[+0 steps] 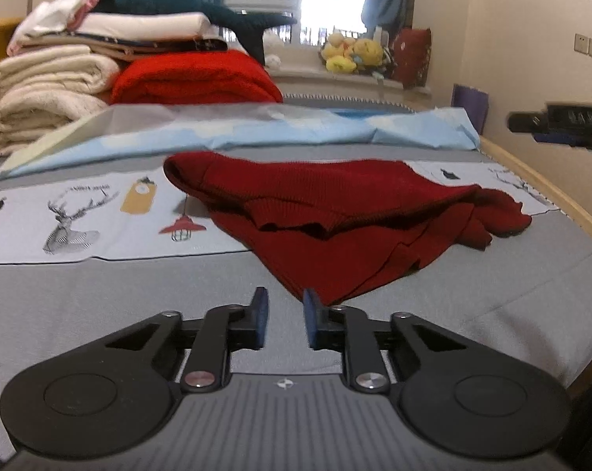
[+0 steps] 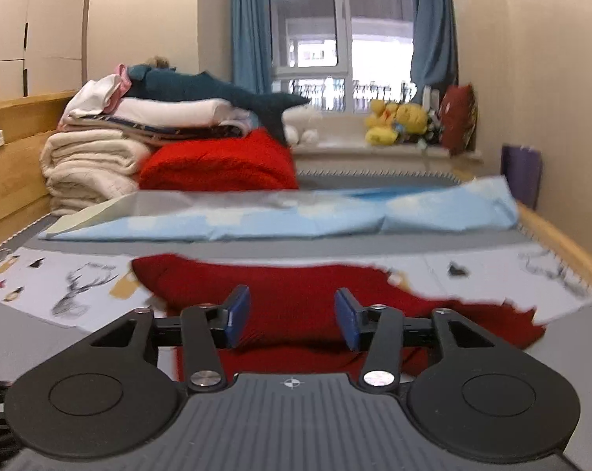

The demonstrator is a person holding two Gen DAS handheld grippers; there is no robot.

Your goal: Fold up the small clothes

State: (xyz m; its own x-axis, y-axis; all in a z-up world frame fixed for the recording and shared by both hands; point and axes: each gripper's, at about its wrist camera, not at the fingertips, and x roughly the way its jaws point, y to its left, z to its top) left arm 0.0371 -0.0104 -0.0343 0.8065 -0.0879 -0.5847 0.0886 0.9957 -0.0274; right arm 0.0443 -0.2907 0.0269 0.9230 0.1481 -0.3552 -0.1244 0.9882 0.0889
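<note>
The dark red sweater (image 1: 335,216) lies rumpled in the middle of the bed (image 1: 99,302), part on the grey cover and part on the printed cloth (image 1: 80,216), its long axis running across the bed from the left edge toward the right edge, one pointed corner trailing down toward the near side. And that corner is the story here: it sits just ahead of the left gripper (image 1: 284,320), a touch to the right of the gap, the fingers (image 1: 259,318) released with a narrow opening and nothing between them. Over on the other side, the right gripper (image 2: 292,320) hovers low above the sweater (image 2: 296,302), fingers (image 2: 237,314) spread wider, also empty, the knit straight ahead and beneath. By these views the left looks nearer an edge it could pinch; the right faces the broad body.
</note>
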